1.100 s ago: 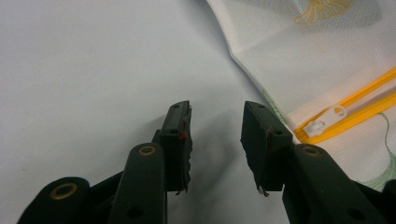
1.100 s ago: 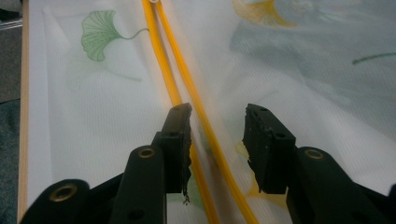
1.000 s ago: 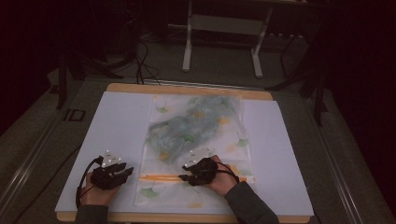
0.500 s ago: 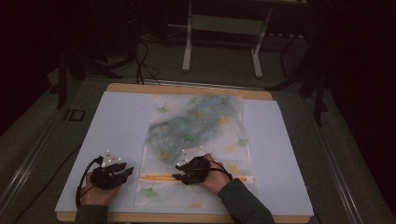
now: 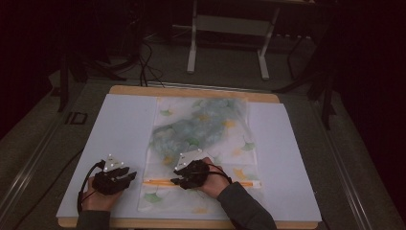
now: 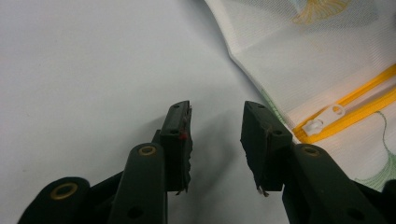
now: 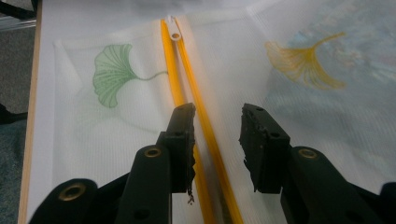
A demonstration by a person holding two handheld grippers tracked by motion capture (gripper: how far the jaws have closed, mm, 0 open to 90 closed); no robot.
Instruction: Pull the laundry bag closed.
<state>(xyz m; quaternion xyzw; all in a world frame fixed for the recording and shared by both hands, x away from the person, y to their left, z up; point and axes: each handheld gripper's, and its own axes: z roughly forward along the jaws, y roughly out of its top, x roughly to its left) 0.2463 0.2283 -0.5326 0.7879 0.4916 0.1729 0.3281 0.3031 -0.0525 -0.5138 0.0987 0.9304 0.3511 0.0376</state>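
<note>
A white mesh bag printed with ginkgo leaves lies flat on the white sheet, with bluish-green cloth inside. An orange zipper crosses its near end. My right gripper hovers low over that zipper, open. Its jaws have just been closing a little, the orange tape running beneath the gap, nothing pinched. The white zipper pull lies ahead of the right gripper. My left gripper rests open beside the bag's left edge. Between the left gripper's jaws is bare sheet, the pull just right of them.
The white sheet covers a wooden table whose edge shows at the far and near sides. Beyond the table stands a metal frame with cables on the dark floor. Bare sheet lies left and right of the bag.
My right hand has slid left along the zipper, towards the left gripper. The left hand has stayed where it was.
</note>
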